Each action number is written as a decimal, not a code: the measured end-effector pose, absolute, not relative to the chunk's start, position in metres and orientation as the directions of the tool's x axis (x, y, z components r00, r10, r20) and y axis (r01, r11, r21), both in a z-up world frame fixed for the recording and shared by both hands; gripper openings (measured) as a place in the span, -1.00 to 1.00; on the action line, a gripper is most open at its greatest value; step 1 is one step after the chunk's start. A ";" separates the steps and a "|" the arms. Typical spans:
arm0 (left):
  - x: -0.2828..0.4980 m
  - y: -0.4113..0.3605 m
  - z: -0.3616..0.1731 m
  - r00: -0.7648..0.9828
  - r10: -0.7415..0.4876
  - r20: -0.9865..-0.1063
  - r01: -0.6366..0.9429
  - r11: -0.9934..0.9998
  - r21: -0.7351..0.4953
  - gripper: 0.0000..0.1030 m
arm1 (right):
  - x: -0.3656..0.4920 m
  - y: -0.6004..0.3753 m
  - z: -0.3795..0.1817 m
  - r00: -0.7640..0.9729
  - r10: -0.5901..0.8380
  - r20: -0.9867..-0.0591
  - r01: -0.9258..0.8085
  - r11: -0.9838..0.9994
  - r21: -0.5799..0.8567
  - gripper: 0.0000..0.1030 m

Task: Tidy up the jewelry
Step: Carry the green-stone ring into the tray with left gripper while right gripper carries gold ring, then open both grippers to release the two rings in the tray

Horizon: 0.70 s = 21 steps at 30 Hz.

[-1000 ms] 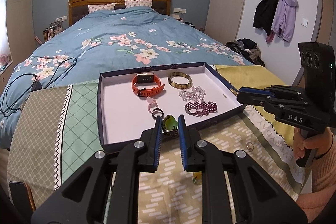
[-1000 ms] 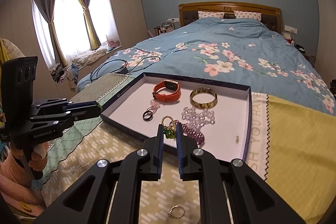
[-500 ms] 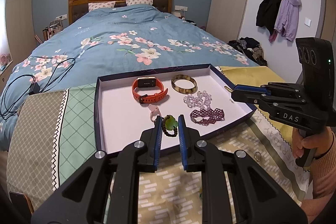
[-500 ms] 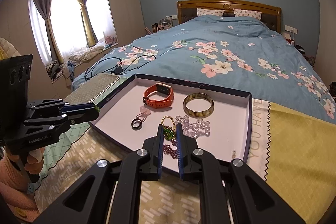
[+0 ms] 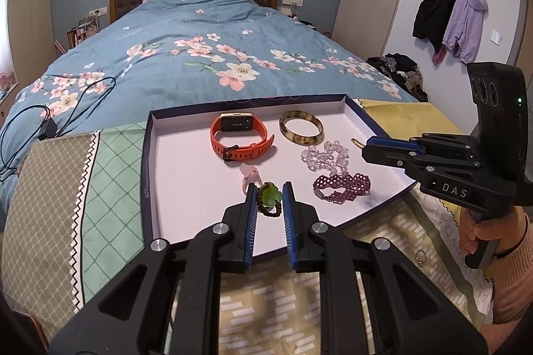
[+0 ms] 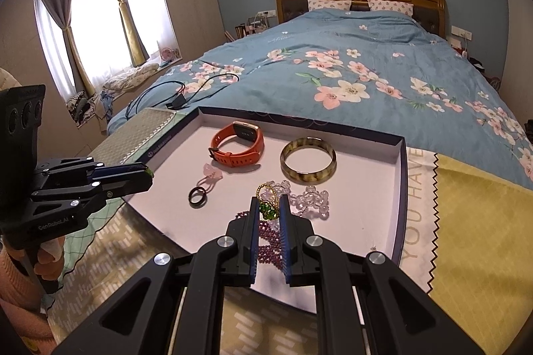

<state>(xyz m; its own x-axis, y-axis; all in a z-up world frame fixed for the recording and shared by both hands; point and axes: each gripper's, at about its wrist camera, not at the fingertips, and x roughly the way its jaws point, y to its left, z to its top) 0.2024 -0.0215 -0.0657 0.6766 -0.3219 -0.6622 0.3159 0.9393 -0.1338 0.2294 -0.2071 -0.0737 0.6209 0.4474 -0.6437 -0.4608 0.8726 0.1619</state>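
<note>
A shallow dark-rimmed tray (image 5: 146,162) with a white floor sits on a patterned cloth (image 5: 110,175) spread at the foot of the bed (image 5: 200,55). Both tools reach over the tray's near edge.

The left hand-held gripper (image 5: 269,196) is clenched on a dark beaded bracelet with a green stone (image 5: 270,198), which hangs between its blue pads above the tray floor, near the middle of the near edge. The right hand-held gripper (image 6: 268,211) is clenched on a gold chain ring with a green gem (image 6: 268,203); its gold loop sticks up past the fingertips, over the near right part of the tray.

On the tray floor, an orange smartwatch (image 5: 241,138) lies toward the far edge, about midway along it, and a mottled bangle (image 5: 301,131) sits just beside it on the right. A clear crystal bracelet (image 5: 324,155) lies nearer the right wall, and a purple beaded bracelet (image 5: 341,185) lies just in front of it, toward the near right corner. A pink charm with a dark ring (image 6: 203,185) rests left of centre, in front of the watch.

Outside the tray, a small silver ring (image 5: 420,255) lies on the cloth off the near right corner. A black cable (image 5: 50,118) trails across the blue floral quilt on the left side of the bed.
</note>
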 end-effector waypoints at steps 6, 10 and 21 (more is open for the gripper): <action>0.214 -0.023 -0.076 0.656 -0.314 -0.686 0.304 0.942 -0.141 -0.70 | 0.238 -0.202 -0.080 0.608 0.433 -0.666 -0.461 0.875 0.148 -0.81; 0.220 -0.024 -0.082 0.644 -0.307 -0.701 0.296 0.945 -0.141 -0.70 | 0.242 -0.200 -0.085 0.599 0.421 -0.681 -0.456 0.879 0.142 -0.81; 0.232 -0.029 -0.098 0.618 -0.295 -0.729 0.283 0.948 -0.143 -0.70 | 0.249 -0.194 -0.092 0.583 0.403 -0.706 -0.455 0.881 0.127 -0.81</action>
<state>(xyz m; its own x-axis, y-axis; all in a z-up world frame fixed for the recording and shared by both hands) 0.2320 -0.0288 -0.0977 0.6180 -0.2946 -0.7289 0.2829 0.9484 -0.1434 0.2493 -0.1938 -0.0924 0.5832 0.4025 -0.7056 -0.4551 0.8814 0.1266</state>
